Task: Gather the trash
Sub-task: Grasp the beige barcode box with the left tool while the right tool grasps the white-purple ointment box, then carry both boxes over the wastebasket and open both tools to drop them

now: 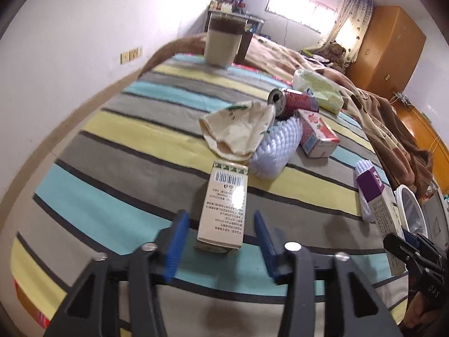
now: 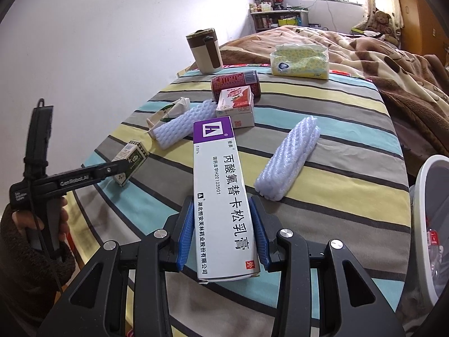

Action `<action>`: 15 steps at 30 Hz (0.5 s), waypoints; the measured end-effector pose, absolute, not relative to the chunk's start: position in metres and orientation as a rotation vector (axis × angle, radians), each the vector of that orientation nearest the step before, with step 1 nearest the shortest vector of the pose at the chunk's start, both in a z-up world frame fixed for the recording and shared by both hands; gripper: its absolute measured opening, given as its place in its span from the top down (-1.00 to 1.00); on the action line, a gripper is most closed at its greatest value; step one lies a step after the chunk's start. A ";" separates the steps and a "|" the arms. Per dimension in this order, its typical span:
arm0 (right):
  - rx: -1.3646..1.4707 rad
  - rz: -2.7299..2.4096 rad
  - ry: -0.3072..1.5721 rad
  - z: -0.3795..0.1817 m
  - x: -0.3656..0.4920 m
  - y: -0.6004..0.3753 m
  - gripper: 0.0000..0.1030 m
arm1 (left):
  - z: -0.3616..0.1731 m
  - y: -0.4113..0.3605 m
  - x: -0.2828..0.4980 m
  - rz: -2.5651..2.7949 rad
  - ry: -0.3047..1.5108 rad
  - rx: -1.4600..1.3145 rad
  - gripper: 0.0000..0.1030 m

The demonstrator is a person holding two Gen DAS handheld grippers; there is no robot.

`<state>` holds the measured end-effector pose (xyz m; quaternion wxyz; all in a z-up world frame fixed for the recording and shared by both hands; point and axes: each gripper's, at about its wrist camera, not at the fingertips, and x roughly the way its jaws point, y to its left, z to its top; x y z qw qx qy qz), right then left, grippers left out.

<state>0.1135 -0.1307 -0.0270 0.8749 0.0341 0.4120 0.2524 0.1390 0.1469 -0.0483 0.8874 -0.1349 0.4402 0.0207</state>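
The purple-and-white carton (image 2: 223,196) in my right tool (image 2: 223,233) is long and flat, printed with bold black characters and a purple end panel; the blue pads pinch it by its long sides, its near end sticking out toward the camera and the rest reaching out over the striped bed cover (image 2: 336,140); the small green-and-cream box (image 1: 223,205) lies on the cover with a barcode on its top face, a glare spot blotting part of the print; it sits between the fingers of my left tool (image 1: 220,241), which stand spread with a gap on either side; in the left view the right tool (image 1: 407,245) is cut off at the edge, and the white bin (image 2: 426,196) shows only partly; farther out lie a crumpled paper cup (image 1: 238,129), a red can (image 1: 294,102), a milk carton (image 1: 317,134) and foam sleeves (image 2: 289,157).
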 end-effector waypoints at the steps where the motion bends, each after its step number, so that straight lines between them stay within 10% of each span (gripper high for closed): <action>1: 0.072 0.526 0.861 -0.027 0.114 -0.131 0.23 | -0.050 0.147 0.141 0.049 0.917 -0.277 0.04; 15: 0.106 0.502 0.834 -0.022 0.111 -0.148 0.23 | -0.040 0.137 0.144 0.045 0.894 -0.245 0.31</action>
